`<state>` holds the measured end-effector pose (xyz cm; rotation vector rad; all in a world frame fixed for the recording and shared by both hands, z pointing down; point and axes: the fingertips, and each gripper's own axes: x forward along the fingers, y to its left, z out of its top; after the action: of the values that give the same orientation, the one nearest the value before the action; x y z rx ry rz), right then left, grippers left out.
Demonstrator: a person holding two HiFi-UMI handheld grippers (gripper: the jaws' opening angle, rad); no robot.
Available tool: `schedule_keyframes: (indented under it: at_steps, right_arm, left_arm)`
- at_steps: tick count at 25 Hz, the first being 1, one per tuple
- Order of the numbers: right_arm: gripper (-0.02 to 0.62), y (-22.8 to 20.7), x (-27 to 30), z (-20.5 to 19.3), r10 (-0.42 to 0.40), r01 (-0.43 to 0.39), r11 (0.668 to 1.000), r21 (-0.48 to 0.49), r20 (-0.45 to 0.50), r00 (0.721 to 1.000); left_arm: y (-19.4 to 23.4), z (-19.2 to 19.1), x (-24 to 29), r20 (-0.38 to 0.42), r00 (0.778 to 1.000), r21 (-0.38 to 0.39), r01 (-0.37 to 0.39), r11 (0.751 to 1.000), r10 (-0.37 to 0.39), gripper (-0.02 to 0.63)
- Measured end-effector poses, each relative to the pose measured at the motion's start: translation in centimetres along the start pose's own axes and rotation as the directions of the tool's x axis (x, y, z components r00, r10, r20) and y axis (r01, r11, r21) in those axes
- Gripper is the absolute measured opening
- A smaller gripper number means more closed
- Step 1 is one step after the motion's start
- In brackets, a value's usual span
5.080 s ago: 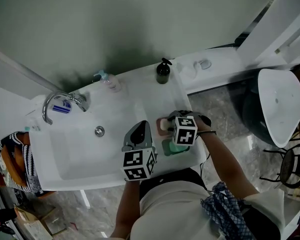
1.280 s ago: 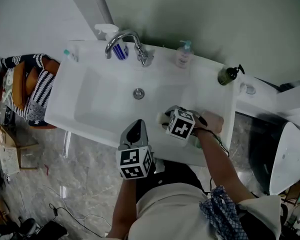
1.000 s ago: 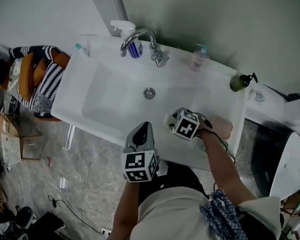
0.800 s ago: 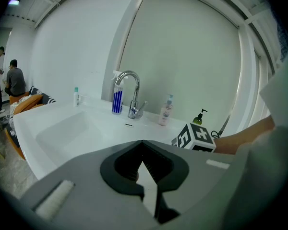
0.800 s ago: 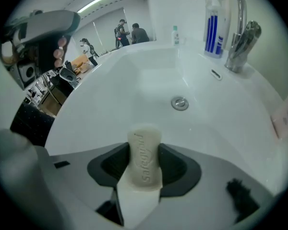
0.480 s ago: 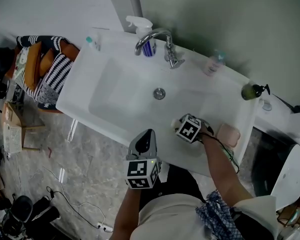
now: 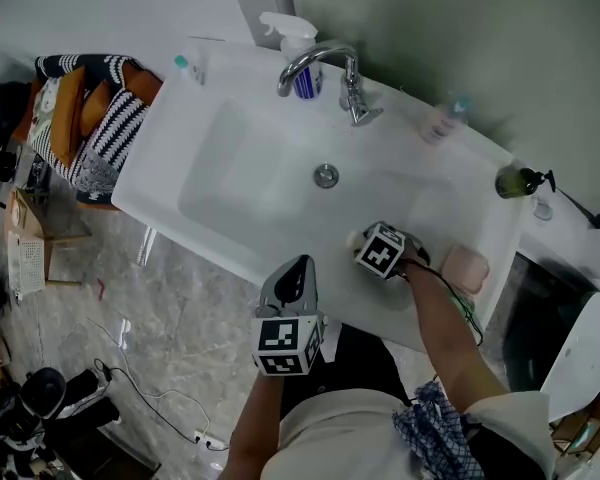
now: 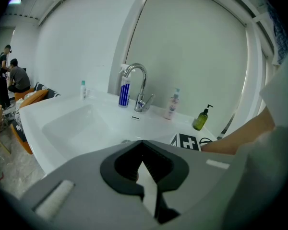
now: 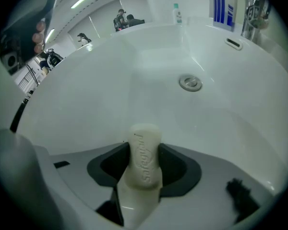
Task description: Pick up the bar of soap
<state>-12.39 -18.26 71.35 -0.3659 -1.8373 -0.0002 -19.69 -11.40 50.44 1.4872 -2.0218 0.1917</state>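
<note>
Head view: a white sink (image 7: 170, 183) fills the upper middle of the picture. A chrome faucet (image 7: 325, 63) is seen at the 12 o'clock side of its basin, and the drain (image 7: 326, 176) lies near the basin's centre. A spray bottle (image 7: 295, 43) with a blue label stands behind the faucet. A clear pump bottle (image 7: 442, 123) is set on the rim at about 1 o'clock, and a dark green pump bottle (image 7: 520, 181) at about 2 o'clock. A pink soap dish (image 7: 465, 268) rests on the counter at roughly 4 o'clock from the drain.

The right gripper (image 7: 364, 243) is held over the basin's front slope, at 5 o'clock from the drain and just at 9 o'clock of the soap dish. The bar of soap (image 7: 354, 238) is clamped between its jaws. In the right gripper view, the right gripper (image 9: 144, 152) is seen pressing on both flat faces of the cream bar of soap (image 9: 143, 147). The bar stands on end with embossed lettering facing the camera. It is raised clear of the basin surface, and the drain (image 9: 190, 83) lies beyond it at 1 o'clock.

The left gripper (image 7: 293, 273) is held in front of the sink's near edge, at 6 o'clock from the drain and well apart from the soap. In the left gripper view, the left gripper (image 8: 146, 176) is seen with its jaws drawn almost together. Only a thin slit is left between them, and nothing is held there. The faucet (image 8: 137, 87) is visible ahead at 12 o'clock.
</note>
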Motion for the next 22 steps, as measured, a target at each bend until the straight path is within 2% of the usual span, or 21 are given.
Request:
schedule_keyframes:
  at_steps: [9, 15, 22]
  right_arm:
    - [0.198, -0.2, 0.5, 0.3, 0.022, -0.022, 1.000, 0.018, 0.016, 1.000]
    - [0.199, -0.3, 0.3, -0.3, -0.002, 0.002, 1.000, 0.007, 0.004, 1.000]
    - [0.200, -0.3, 0.7, 0.1, 0.011, -0.011, 1.000, 0.001, -0.006, 1.000]
  left_arm:
    - [1.4, 0.7, 0.1, 0.008, 1.000, -0.056, -0.028, 0.998, 0.029, 0.009]
    - [0.2, 0.5, 0.7, 0.002, 1.000, -0.044, -0.002, 0.999, 0.002, 0.009]
    - [0.2, 0.4, 0.4, 0.002, 1.000, -0.037, -0.011, 0.999, 0.011, 0.009]
